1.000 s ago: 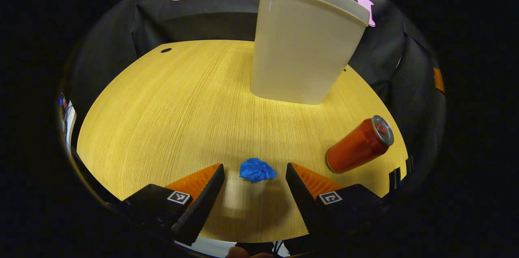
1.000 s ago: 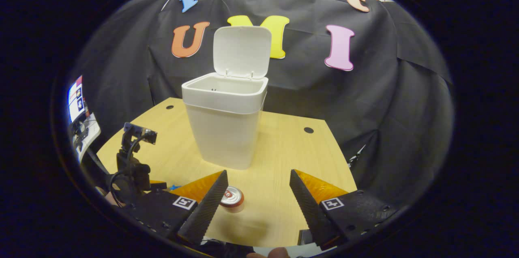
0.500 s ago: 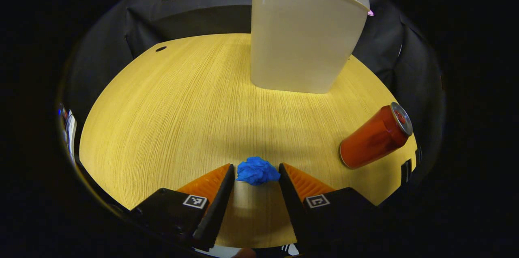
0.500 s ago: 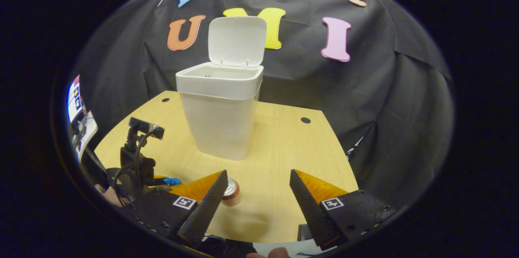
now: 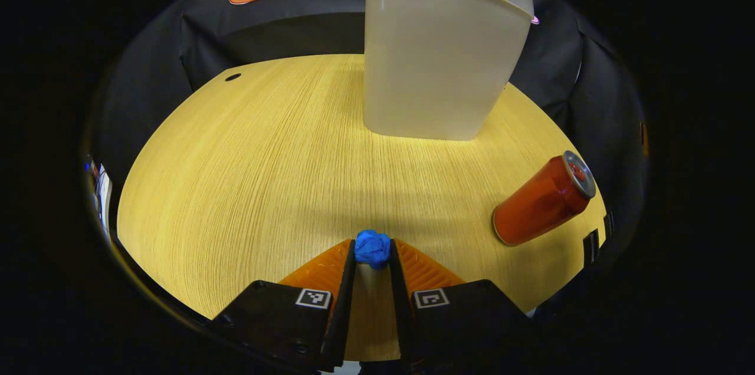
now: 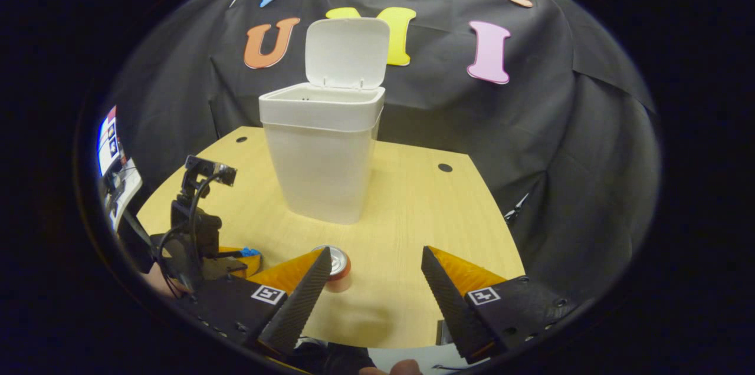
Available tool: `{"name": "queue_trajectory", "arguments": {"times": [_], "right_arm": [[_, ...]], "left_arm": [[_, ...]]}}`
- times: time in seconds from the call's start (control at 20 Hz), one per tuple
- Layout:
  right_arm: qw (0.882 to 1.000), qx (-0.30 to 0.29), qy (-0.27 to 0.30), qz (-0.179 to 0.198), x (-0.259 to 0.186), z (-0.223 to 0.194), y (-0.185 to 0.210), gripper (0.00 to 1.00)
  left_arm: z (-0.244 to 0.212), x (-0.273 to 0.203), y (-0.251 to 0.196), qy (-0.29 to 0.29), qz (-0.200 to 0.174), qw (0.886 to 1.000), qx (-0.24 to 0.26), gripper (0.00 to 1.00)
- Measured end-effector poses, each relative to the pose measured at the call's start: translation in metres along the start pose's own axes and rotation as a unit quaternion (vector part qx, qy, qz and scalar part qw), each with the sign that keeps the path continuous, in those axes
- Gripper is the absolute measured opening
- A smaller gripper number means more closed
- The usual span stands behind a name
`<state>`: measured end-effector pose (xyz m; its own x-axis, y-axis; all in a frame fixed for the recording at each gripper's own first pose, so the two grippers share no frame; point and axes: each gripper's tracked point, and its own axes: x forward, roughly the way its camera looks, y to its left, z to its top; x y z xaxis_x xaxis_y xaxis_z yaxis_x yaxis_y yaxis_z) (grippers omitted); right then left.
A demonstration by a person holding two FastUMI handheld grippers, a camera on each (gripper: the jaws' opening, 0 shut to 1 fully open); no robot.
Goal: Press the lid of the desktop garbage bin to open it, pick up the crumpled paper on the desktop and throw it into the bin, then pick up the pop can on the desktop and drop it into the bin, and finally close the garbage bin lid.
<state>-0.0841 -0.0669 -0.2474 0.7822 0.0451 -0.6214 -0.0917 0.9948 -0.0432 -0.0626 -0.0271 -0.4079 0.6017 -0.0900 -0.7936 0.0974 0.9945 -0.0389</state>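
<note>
While pinching crumpled paper point(image 5: 372, 249), left gripper point(image 5: 372, 252) low on desk point(image 5: 248, 174).

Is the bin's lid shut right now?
No, the lid stands straight up behind the open top of the bin.

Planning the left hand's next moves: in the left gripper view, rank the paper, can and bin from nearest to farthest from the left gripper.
1. Paper: pinched between the left gripper's fingers.
2. Can: upright, off to the right on the table.
3. Bin: ahead, at the table's far side, slightly right.
</note>
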Motion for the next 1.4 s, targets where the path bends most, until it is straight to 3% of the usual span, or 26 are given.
{"name": "queue_trajectory", "arguments": {"times": [0.7, 1.15, 1.4], "right_arm": [[0.996, 0.015, 0.073, 0.049, 0.025, -0.068, 0.037, 0.96], [0.986, 0.038, 0.146, 0.067, 0.070, -0.110, 0.065, 0.96], [0.986, 0.033, 0.151, 0.059, 0.099, -0.117, 0.070, 0.96]], "left_arm": [[0.119, -0.071, -0.004, -0.144, 0.002, 0.990, -0.010, 0.37], [0.167, -0.121, 0.000, -0.233, 0.009, 0.973, -0.007, 0.37], [0.194, -0.153, 0.006, -0.272, 0.010, 0.962, -0.017, 0.36]]}}
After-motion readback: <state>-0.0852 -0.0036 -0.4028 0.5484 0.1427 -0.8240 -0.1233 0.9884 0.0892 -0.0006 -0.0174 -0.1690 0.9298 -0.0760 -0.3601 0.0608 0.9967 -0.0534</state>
